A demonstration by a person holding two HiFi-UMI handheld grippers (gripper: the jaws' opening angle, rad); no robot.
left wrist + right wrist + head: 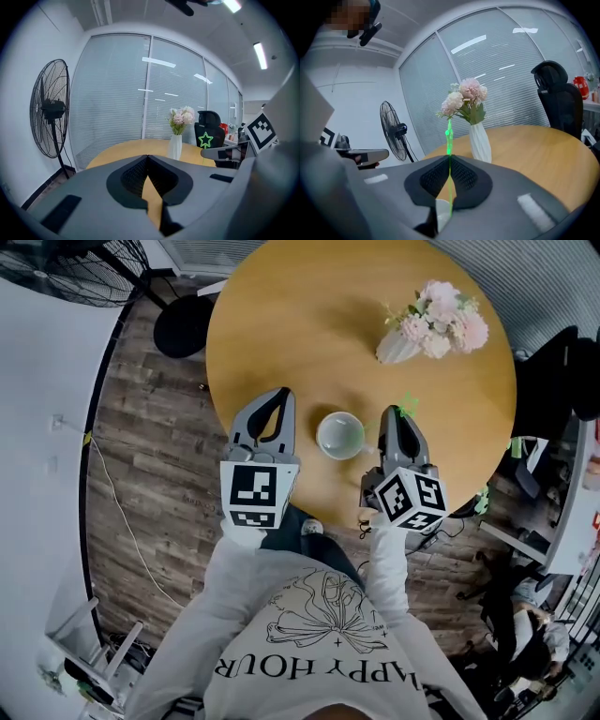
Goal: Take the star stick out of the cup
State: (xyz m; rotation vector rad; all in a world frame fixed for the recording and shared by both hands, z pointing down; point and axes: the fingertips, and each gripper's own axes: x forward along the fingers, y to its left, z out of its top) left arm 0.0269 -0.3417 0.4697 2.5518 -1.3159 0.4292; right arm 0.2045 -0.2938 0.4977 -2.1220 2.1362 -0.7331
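Observation:
A white cup (340,435) stands near the front edge of the round wooden table (309,315). My right gripper (394,412) is just right of the cup, shut on the thin green star stick (449,140). The stick stands upright between the pads, with its star (407,407) above the jaw tips. Its lower end runs down behind the jaws toward the cup's white rim (440,215); I cannot tell whether it is inside. From the left gripper view the star (205,140) shows at the right. My left gripper (278,392) is left of the cup, shut with nothing in it.
A white vase of pink flowers (431,329) stands at the table's far right. A floor fan (94,263) is beyond the table at the left, with its base (183,326) by the table's edge. A black office chair (562,371) is at the right.

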